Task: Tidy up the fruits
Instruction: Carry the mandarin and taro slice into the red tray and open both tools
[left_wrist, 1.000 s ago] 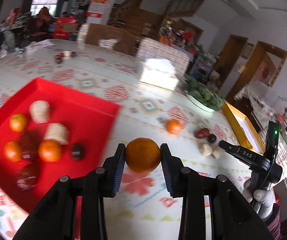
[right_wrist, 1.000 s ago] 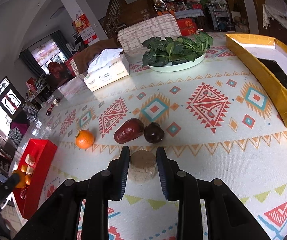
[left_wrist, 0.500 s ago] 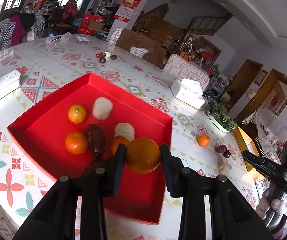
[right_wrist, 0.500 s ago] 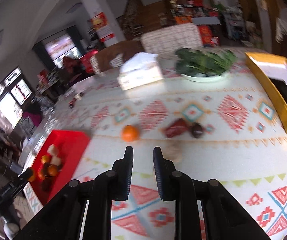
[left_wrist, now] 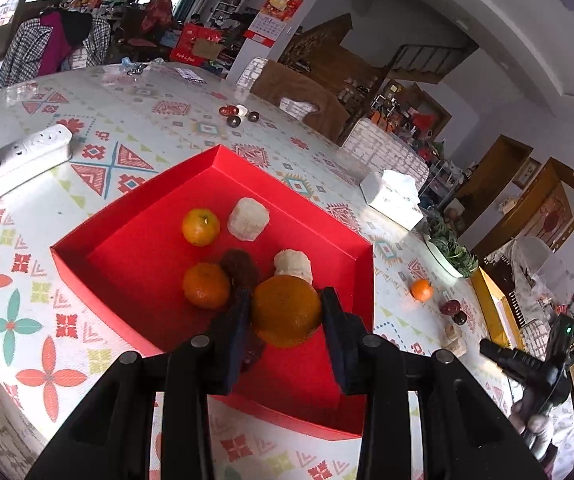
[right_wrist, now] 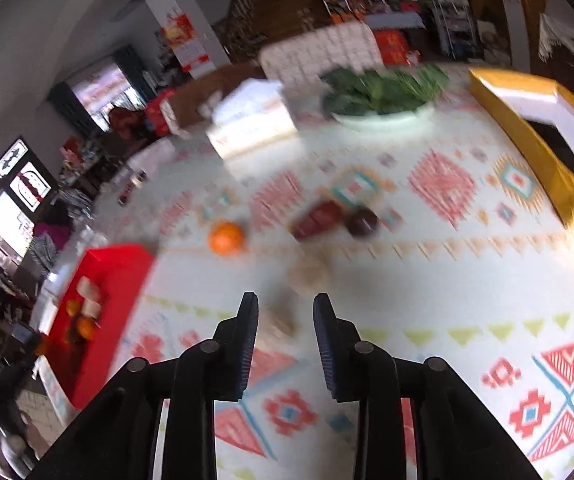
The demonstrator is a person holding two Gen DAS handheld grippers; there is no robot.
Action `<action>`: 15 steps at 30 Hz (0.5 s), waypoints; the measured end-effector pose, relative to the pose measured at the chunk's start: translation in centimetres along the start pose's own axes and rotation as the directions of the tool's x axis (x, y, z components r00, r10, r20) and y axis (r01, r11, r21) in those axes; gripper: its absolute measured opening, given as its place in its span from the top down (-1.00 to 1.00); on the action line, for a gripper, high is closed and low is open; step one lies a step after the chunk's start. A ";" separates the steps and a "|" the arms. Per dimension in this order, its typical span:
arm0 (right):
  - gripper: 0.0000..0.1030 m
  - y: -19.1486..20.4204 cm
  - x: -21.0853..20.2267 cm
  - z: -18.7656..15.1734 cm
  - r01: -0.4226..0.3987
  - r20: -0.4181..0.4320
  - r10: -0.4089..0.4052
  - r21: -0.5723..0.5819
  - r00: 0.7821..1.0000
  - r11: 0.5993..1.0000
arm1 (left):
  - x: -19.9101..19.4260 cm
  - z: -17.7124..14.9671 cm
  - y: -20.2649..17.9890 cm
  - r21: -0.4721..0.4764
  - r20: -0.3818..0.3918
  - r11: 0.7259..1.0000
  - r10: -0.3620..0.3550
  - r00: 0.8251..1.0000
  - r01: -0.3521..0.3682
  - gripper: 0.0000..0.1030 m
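step: placing fruit | left tool [left_wrist: 283, 322] pinches orange [left_wrist: 286, 311] over red tray [left_wrist: 135, 236], near side | right tool [right_wrist: 283, 334] just parted, nothing pinched | next: lower, release into free spot

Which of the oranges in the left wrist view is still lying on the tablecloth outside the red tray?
The small orange at right, near the plate of greens. Two others rest inside the red tray, and the left gripper holds a fourth over it.
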State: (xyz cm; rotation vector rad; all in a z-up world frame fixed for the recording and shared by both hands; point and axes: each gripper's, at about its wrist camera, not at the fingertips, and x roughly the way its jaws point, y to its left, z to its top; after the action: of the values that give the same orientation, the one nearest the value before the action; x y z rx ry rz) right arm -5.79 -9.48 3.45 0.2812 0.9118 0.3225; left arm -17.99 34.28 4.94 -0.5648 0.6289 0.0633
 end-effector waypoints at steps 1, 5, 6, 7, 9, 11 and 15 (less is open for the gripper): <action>0.39 -0.2 0.2 -0.2 -0.001 -0.007 0.001 0.006 1.000 1.000 | 0.2 -0.1 0.0 0.001 -0.006 1.000 -0.001 1.000 0.001 0.33; 0.38 0.9 1.4 -0.4 -0.043 -0.018 0.042 -0.005 0.999 0.999 | 0.5 -0.2 0.0 0.007 -0.019 1.000 0.007 1.000 -0.006 0.33; 0.28 1.7 1.7 -0.4 -0.053 -0.016 0.053 -0.021 0.998 0.998 | 0.5 -0.2 0.0 0.008 -0.019 1.000 0.011 1.000 -0.011 0.33; 0.20 2.3 1.8 -0.5 -0.052 -0.012 0.051 -0.035 0.999 0.998 | 0.4 -0.2 0.1 0.008 -0.020 1.000 0.018 1.000 -0.018 0.33; -0.10 3.5 2.2 -0.6 -0.028 0.002 0.028 -0.070 1.000 0.997 | 0.6 -0.2 0.3 0.006 -0.029 0.999 0.036 0.999 -0.035 0.33; -0.11 4.5 2.9 -0.8 0.017 0.011 -0.016 -0.109 1.000 0.994 | 0.9 -0.3 0.5 0.003 -0.046 0.999 0.050 0.998 -0.050 0.33; 0.18 5.6 3.9 -1.1 0.105 0.014 -0.104 -0.174 0.994 0.979 | 1.7 -0.6 0.4 0.012 -0.078 0.998 0.068 0.995 -0.068 0.33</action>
State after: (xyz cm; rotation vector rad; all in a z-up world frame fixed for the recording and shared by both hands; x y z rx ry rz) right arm -5.30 -2.76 2.07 0.0718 0.8842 0.3021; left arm -17.01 34.12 3.33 -0.5391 0.7244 0.1029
